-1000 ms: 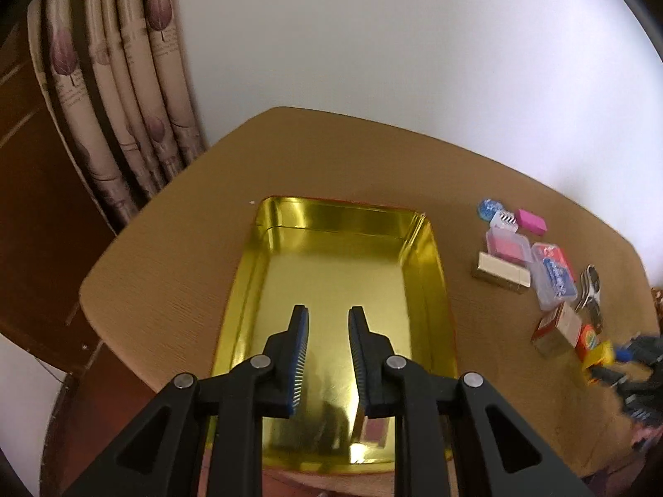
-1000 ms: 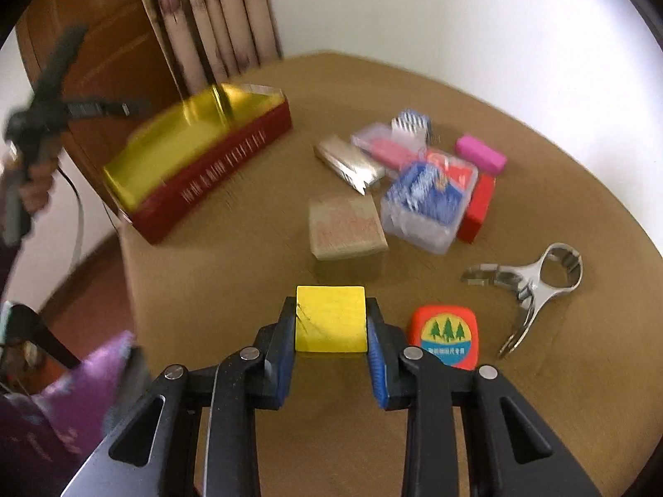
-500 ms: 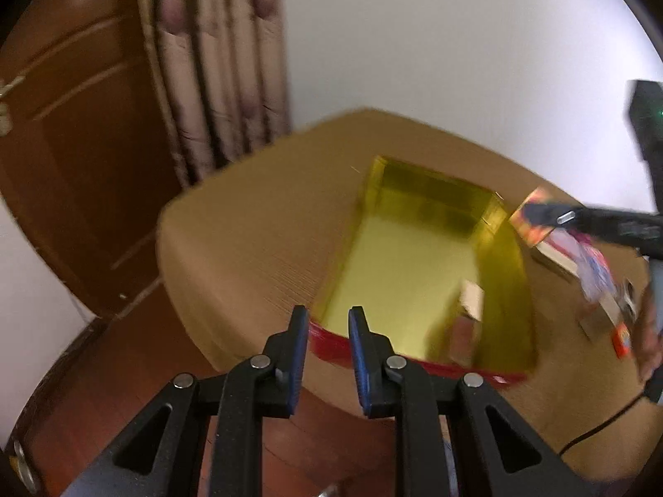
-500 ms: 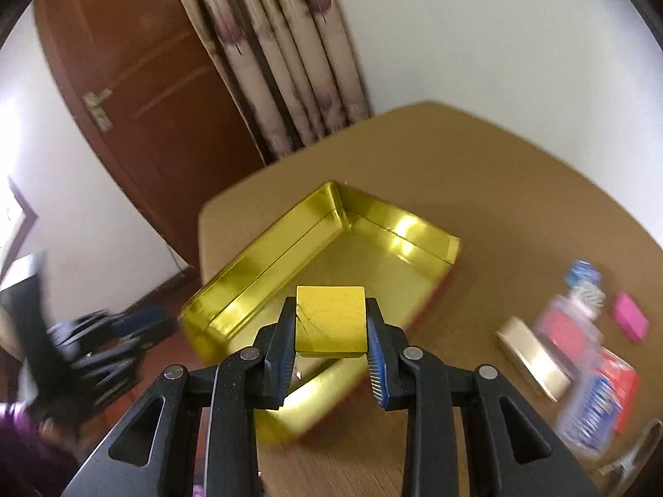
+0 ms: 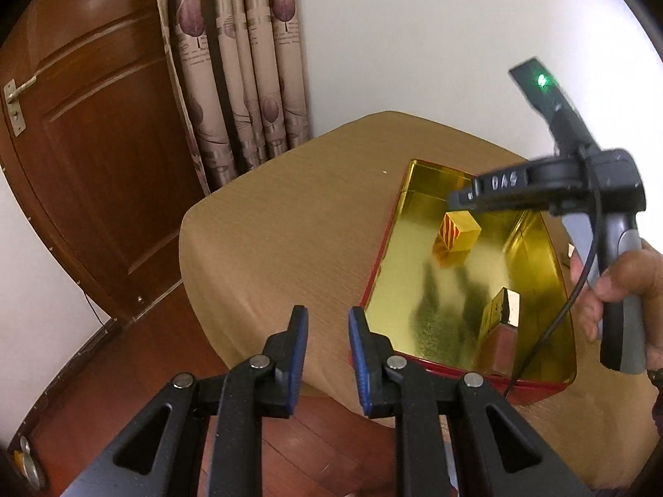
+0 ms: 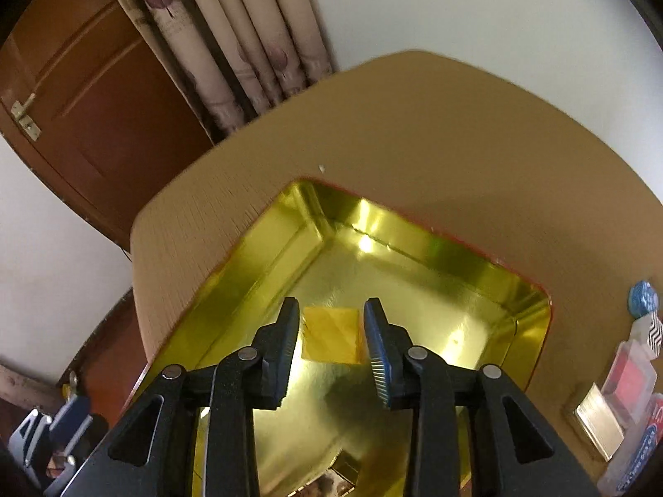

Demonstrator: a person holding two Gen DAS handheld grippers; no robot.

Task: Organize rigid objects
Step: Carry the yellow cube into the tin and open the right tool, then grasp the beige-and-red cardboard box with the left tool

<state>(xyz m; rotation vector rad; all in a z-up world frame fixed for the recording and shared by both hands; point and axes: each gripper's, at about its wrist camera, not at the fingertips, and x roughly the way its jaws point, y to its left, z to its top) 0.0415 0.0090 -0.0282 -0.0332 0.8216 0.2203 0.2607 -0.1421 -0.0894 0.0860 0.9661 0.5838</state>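
Note:
A gold tin [image 5: 414, 310] with red outer sides lies on the tan table [image 5: 290, 227]. In the left wrist view my right gripper [image 5: 456, 203] hangs over the tin's far half, with a yellow block [image 5: 458, 232] just under its tips. In the right wrist view the block [image 6: 331, 335] shows between the fingers of my right gripper [image 6: 331, 304]. Its jaws are opening and slim gaps separate the pads from the block. A gold-and-brown box [image 5: 503, 314] lies in the tin's near part. My left gripper [image 5: 327, 323] is shut and empty, left of the tin over the table's edge.
A person's hand [image 5: 621, 285] holds the right gripper's handle. Right of the tin [image 6: 414, 244] lie a blue round piece [image 6: 642, 296], a clear case with a red insert [image 6: 630, 381] and a gold box [image 6: 596, 418]. A wooden door [image 5: 103, 145] and a curtain [image 5: 248, 62] stand behind.
My right gripper carried the yellow block from the table over the tin, and its jaws have parted from it. My left gripper drew back from above the tin to the table's left edge.

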